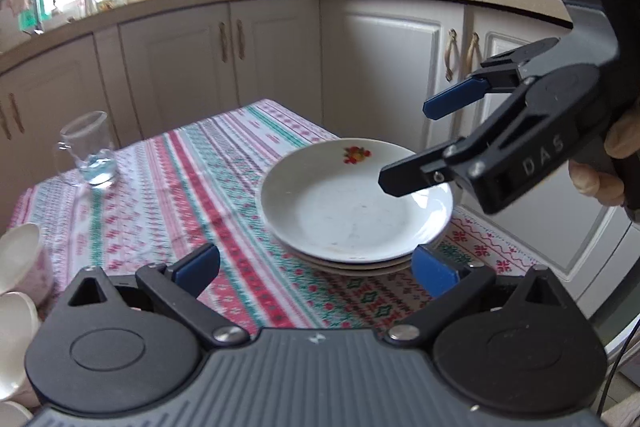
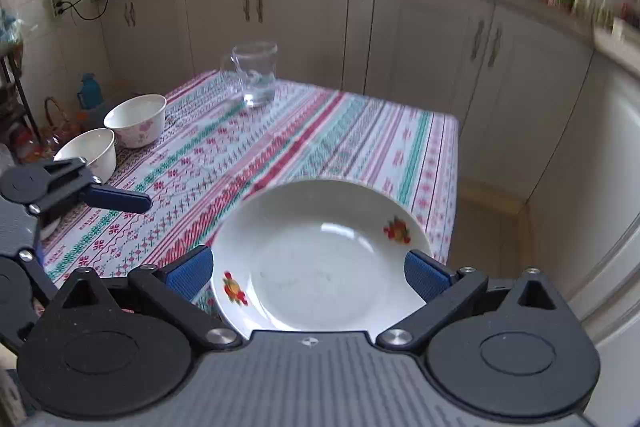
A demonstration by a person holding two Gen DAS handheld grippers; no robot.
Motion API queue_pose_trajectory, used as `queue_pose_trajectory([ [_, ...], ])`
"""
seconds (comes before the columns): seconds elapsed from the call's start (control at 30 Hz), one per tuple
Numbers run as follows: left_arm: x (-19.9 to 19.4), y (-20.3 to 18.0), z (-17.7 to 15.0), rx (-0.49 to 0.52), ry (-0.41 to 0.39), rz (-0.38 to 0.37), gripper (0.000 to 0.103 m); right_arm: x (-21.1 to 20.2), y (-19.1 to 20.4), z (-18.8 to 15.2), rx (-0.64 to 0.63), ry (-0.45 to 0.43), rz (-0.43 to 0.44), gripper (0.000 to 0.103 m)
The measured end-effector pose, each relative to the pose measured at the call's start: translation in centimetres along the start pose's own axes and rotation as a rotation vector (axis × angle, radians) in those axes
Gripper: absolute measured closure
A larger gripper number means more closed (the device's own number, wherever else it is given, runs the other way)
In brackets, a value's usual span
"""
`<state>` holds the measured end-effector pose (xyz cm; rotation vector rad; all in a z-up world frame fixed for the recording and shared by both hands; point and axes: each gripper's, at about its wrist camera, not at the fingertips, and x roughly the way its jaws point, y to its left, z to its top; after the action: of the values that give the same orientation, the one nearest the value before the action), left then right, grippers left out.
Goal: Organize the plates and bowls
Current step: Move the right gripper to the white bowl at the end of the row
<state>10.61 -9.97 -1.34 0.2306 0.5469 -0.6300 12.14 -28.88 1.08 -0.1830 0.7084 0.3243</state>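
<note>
A white plate with a fruit print [image 1: 352,203] lies on top of a small stack of plates [image 1: 360,267] near the right edge of the table; it also shows in the right wrist view [image 2: 320,259]. My right gripper [image 1: 404,147] hangs open just above the plate's right rim, touching nothing; in its own view it [image 2: 308,271] straddles the plate from above. My left gripper [image 1: 316,269] is open and empty, just in front of the stack. Two white bowls [image 2: 136,119] [image 2: 90,149] stand at the table's left edge; bowls also show at the left [image 1: 20,259].
A glass mug [image 1: 90,151] with a little water stands at the far side of the table, also in the right wrist view [image 2: 256,75]. The patterned tablecloth [image 1: 192,187] covers the table. Kitchen cabinets [image 1: 180,67] and a cluttered counter run behind.
</note>
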Motion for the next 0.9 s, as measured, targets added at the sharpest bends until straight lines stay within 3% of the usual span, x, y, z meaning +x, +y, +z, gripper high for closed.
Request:
queue_pose_trajectory([
  [0.23,-5.6,3.4,-2.8,0.016,-0.03,0.121,0.001,-0.1,5.7,0.2,-0.071,-0.096,-0.015,0.0],
  [0.5,-11.7,8.3,-6.8,0.026,-0.022,0.193,0.001,1.8,12.8,0.1,-0.112,-0.121,0.081,0.0],
  [0.77,-15.1,12.6,-11.2,0.015,0.026,0.228,0.001,3.7,19.0,1.5,-0.175,-0.098,0.191,0.0],
  [0.9,-15.3,14.1,-13.6,-0.027,0.065,0.211,0.001,4.4,21.7,2.3,-0.2,-0.092,0.255,0.0],
])
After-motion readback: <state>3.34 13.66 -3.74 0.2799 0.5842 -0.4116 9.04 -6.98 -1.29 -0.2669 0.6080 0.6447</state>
